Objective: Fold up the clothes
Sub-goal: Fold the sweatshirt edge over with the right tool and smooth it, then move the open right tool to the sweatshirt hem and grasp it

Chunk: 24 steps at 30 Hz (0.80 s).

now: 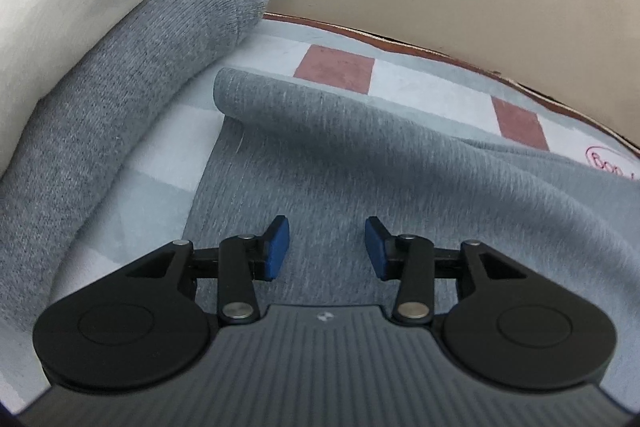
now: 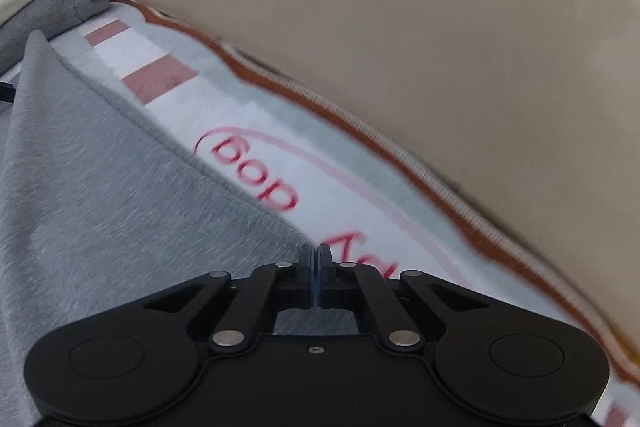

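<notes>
Light grey knit garment (image 1: 360,163) spread on checked cloth-covered tabletop (image 1: 424,79), far edge rolled. Soft, limp, light; likely drapes, slides. Best hold: edge or corner. Left gripper (image 1: 326,247) jaws wide, empty, above fabric. Right gripper (image 2: 318,259) jaws closed at garment edge; pinching fabric, cannot tell.

Grey knit garment (image 1: 320,167), partly folded

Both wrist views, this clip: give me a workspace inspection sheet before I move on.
Surface: checked cloth in grey, white and red, red lettering, brown edging.
Job's things: grey garment spread out, far edge rolled over.
Clutter: folded stack at left, grey knit under cream fabric.
Grippers: left claw open above the garment; right claw shut at the garment's edge, grip not confirmable.
Cables: nothing seen.
Surroundings: beige wall.
</notes>
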{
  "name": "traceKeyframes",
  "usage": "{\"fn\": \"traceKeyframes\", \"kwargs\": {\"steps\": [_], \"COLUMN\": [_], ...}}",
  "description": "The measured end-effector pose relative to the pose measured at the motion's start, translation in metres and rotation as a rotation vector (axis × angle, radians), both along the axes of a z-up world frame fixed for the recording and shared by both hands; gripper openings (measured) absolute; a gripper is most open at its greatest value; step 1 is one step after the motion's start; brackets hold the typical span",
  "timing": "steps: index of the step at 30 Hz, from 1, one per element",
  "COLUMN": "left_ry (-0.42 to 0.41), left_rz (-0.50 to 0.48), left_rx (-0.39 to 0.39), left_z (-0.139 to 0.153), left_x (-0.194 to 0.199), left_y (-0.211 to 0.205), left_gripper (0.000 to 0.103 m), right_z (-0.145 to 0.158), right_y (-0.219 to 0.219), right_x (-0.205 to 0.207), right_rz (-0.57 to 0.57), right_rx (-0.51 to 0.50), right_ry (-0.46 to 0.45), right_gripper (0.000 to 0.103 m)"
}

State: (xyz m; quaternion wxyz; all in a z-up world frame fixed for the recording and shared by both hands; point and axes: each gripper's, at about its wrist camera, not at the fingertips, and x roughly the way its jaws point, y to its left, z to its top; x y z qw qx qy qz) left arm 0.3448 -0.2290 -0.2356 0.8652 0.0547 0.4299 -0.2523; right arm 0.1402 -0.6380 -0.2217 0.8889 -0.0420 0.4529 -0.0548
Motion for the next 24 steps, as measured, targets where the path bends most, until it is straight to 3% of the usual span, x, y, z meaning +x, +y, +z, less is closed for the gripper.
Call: {"fn": "traceKeyframes", "kwargs": {"steps": [4, 7, 10, 14, 17, 20, 22, 23, 24], "left_ry": [-0.012, -0.036, -0.055, -0.054, -0.057, -0.068, -0.091, -0.110, -0.127], "left_rz": [0.011, 0.030, 0.076, 0.167, 0.197, 0.200, 0.202, 0.216, 0.235], "left_rx": [0.025, 0.073, 0.124, 0.148, 0.166, 0.201, 0.263, 0.305, 0.340], "left_z": [0.000, 0.000, 0.001, 0.004, 0.003, 0.002, 0.003, 0.003, 0.003], "left_x": [0.000, 0.001, 0.004, 0.012, 0.014, 0.013, 0.011, 0.011, 0.011], "left_y": [0.001, 0.000, 0.003, 0.017, 0.021, 0.019, 0.016, 0.015, 0.015], "left_gripper": [0.041, 0.041, 0.047, 0.047, 0.048, 0.050, 0.051, 0.051, 0.051], "right_z": [0.014, 0.004, 0.003, 0.001, -0.011, -0.010, 0.015, 0.025, 0.037], "right_y": [-0.005, -0.004, 0.003, 0.013, 0.009, -0.031, -0.052, -0.059, -0.067], "right_x": [0.008, 0.016, 0.021, 0.028, 0.033, 0.028, 0.005, -0.003, -0.012], "right_rz": [-0.048, -0.076, -0.110, -0.156, -0.151, -0.324, -0.425, -0.452, -0.476], "right_rx": [-0.064, -0.082, -0.145, -0.228, -0.360, -0.192, -0.024, 0.003, 0.027], "right_ry": [-0.039, 0.026, 0.018, 0.007, 0.019, 0.079, 0.045, 0.073, 0.099], "right_gripper": [0.000, 0.000, 0.000, 0.000, 0.000, 0.001, 0.004, 0.017, 0.024]}}
